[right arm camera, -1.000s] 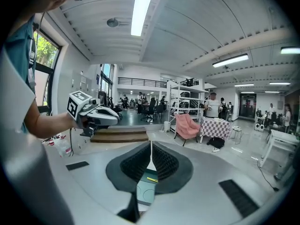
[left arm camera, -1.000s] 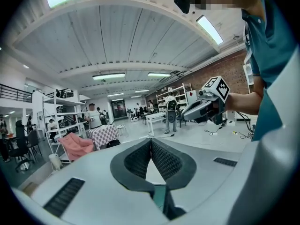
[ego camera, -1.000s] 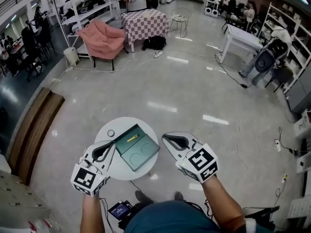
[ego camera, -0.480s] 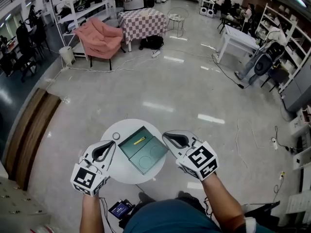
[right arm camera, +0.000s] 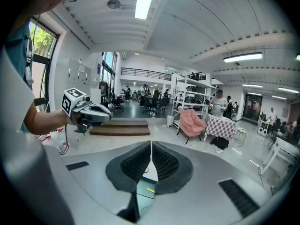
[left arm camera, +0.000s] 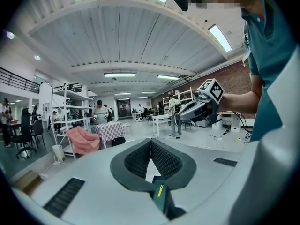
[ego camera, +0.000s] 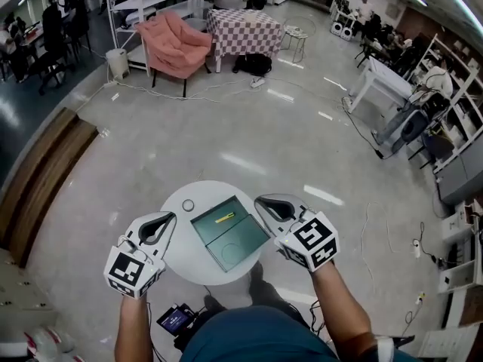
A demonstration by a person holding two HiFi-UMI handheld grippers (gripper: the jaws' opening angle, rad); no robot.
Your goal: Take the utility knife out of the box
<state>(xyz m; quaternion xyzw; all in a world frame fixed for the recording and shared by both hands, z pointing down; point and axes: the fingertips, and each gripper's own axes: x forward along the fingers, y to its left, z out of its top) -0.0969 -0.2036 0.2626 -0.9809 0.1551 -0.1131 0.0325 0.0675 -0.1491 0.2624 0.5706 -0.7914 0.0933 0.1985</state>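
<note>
A dark green box (ego camera: 230, 232) lies open on a small round white table (ego camera: 181, 251). A yellow utility knife (ego camera: 225, 219) rests in the box's far half. My left gripper (ego camera: 172, 216) hovers over the table's left side, shut and empty. To the right of the box, my right gripper (ego camera: 258, 200) is also shut with nothing in it. In the left gripper view the box (left arm camera: 161, 201) and knife (left arm camera: 161, 190) show below the closed jaws. The right gripper view shows the box (right arm camera: 140, 198) and knife (right arm camera: 150, 190) under its closed jaws.
A small round object (ego camera: 188, 205) lies on the table's far left. A small device (ego camera: 175, 319) sits on the floor by the person's feet. Wooden steps (ego camera: 38, 179) run along the left. A pink armchair (ego camera: 177, 44), a checkered table (ego camera: 243, 29) and floor cables stand far off.
The head view has shifted, so the table and box sit slightly further right and the room has slid. Both grippers stay shut at either side of the box.
</note>
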